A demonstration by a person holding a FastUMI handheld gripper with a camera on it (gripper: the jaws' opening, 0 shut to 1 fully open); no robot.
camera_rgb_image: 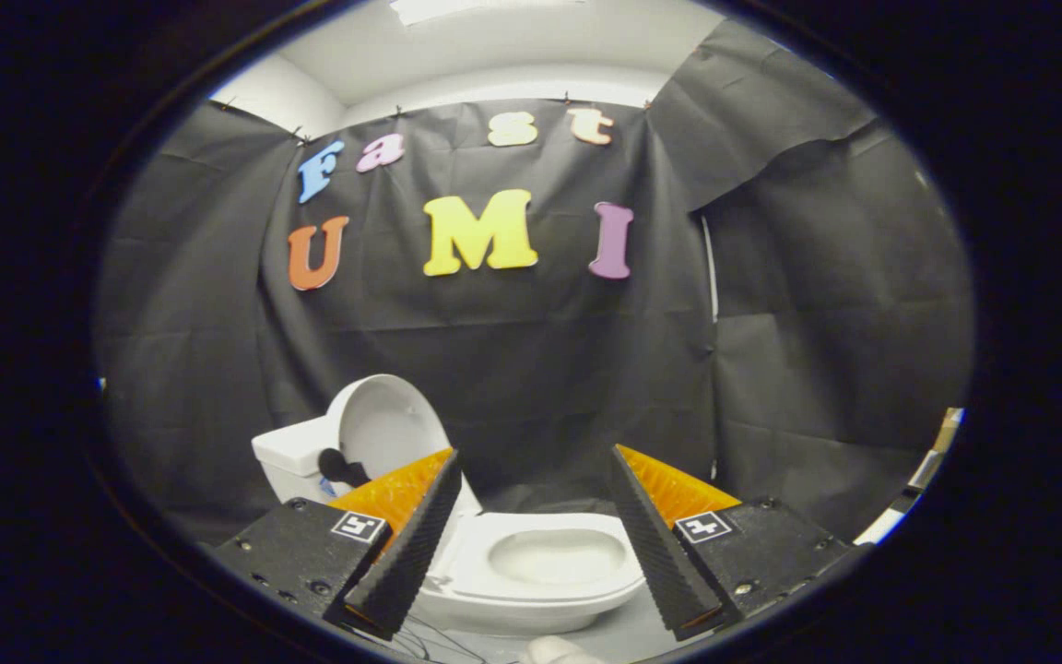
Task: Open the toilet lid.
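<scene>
Centrally, toilet lid (390, 426) raised upright against tank (291, 454), seat rim (545, 590) exposed between and beyond widely parted fingers (411, 535), gripper (536, 544) grasping nothing, apart from the bowl.

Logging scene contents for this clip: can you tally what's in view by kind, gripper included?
Toilet, lid up against the tank: 1
Gripper, fingers apart and holding nothing, toilet bowl seen between them: 1
Total: 2

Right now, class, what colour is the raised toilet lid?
White; the toilet lid shows best in the gripper view, upright beyond the open hand-held gripper.
</scene>
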